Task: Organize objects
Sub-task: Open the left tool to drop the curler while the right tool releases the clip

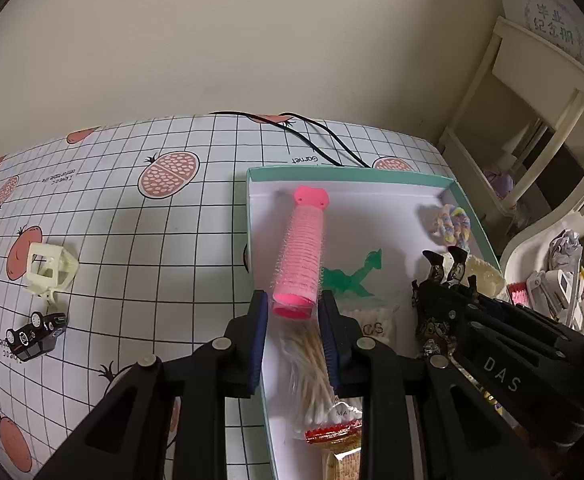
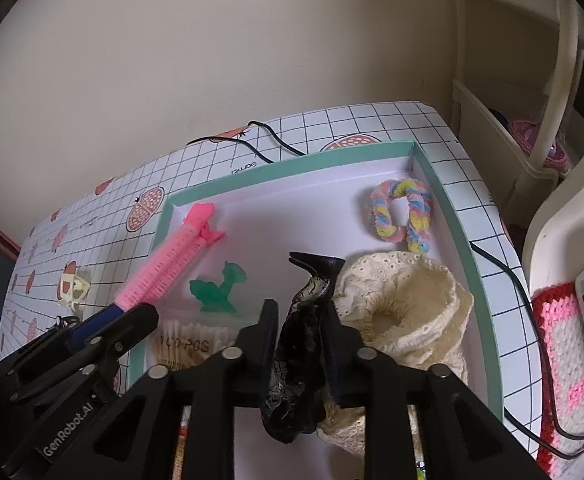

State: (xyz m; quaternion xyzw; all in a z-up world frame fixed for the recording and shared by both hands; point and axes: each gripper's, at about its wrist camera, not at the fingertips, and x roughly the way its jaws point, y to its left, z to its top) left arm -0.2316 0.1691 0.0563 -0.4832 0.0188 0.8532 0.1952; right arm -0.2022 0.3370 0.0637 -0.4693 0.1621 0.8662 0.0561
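Left gripper (image 1: 293, 312) pinches a bristly pink cylindrical hair roller (image 1: 300, 256) over the teal-rimmed white box (image 1: 252, 216). Right gripper (image 2: 297, 320) clamps a glossy black patterned hair clip (image 2: 303, 320) beside a cream lace scrunchie (image 2: 407, 304).

Left gripper (image 1: 293, 312): matte black plastic frame, two angular arms with triangular cut-outs, round silver screws at the joints. Fingers (image 1: 258, 344) lined with dark blue ribbed pads. White lettering "GenRobot.AI" along its side, seen from the right wrist camera.

Right gripper (image 2: 297, 316): same black build, same silver screws, dark blue pads. White letters "DAS" on its body, seen from the left wrist camera.
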